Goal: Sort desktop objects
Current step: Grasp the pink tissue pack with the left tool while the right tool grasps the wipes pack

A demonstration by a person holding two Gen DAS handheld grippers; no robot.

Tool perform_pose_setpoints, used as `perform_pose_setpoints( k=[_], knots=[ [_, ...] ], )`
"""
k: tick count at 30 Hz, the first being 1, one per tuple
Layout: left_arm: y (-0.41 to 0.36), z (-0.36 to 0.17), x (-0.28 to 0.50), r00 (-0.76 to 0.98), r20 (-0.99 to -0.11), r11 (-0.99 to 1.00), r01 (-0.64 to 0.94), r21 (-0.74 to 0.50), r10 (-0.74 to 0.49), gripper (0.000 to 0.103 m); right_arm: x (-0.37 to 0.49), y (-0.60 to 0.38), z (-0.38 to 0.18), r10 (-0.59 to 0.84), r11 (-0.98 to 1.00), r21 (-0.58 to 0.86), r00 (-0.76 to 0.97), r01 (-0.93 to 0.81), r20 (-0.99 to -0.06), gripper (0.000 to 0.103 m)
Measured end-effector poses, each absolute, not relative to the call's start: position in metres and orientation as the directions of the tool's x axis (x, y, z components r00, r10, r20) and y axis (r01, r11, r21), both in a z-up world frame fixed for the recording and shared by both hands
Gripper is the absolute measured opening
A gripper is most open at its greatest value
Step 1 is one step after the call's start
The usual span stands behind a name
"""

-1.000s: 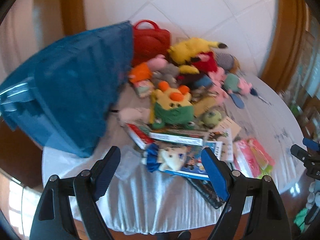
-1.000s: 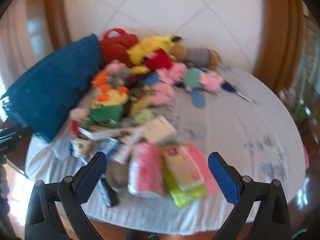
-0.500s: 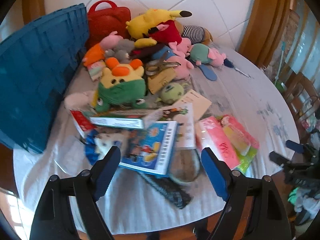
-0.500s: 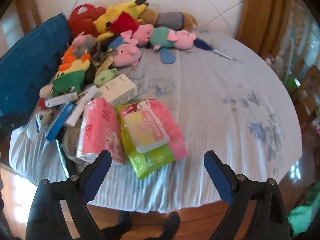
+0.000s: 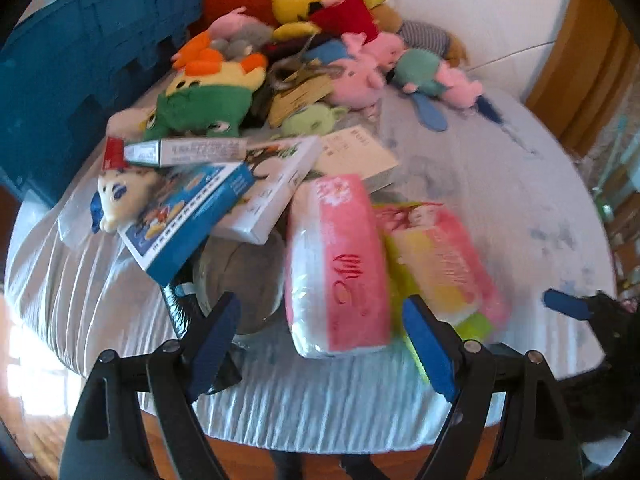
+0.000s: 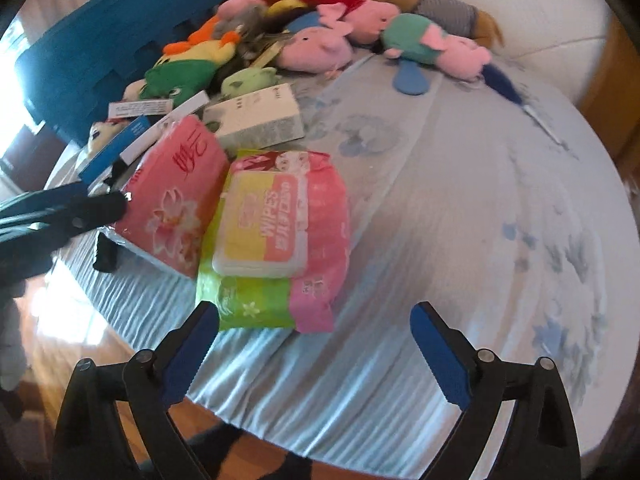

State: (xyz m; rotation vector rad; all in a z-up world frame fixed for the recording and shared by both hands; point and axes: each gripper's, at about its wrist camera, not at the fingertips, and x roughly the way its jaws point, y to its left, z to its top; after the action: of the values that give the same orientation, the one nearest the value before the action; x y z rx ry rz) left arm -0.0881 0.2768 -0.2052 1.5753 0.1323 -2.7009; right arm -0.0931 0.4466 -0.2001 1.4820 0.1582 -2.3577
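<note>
Wipes pack [image 6: 276, 216] (seemingly) atop another

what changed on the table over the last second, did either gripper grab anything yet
Nothing grabbed. Both grippers came down closer to the near edge of the table: the left gripper now hangs open over the pink tissue pack, the right gripper, jaws just reopening with nothing between them, before the wipes pack. The packs, boxes and toys lie unmoved.

Bright daylight glares at the left edge; motion blur, fisheye-bent edges.
</note>
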Motion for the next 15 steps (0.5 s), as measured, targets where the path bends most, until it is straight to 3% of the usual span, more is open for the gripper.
perform_pose_setpoints(
  k=[4,15],
  knots=[
    [0.275,-0.222,-0.093,-0.482,-0.873,-0.991,0.063,-0.122,0.077,0.083,-0.102,0.433,-0.213,-0.264,-0.918,0.105,-0.391,0.382,-0.882,0.103],
    [0.284,-0.246,-0.100,-0.485,-0.874,-0.997,0.036,-0.065,0.039,0.083,-0.126,0.411,-0.249,-0.264,-0.919,0.102,-0.403,0.380,-0.876,0.103]
  ],
)
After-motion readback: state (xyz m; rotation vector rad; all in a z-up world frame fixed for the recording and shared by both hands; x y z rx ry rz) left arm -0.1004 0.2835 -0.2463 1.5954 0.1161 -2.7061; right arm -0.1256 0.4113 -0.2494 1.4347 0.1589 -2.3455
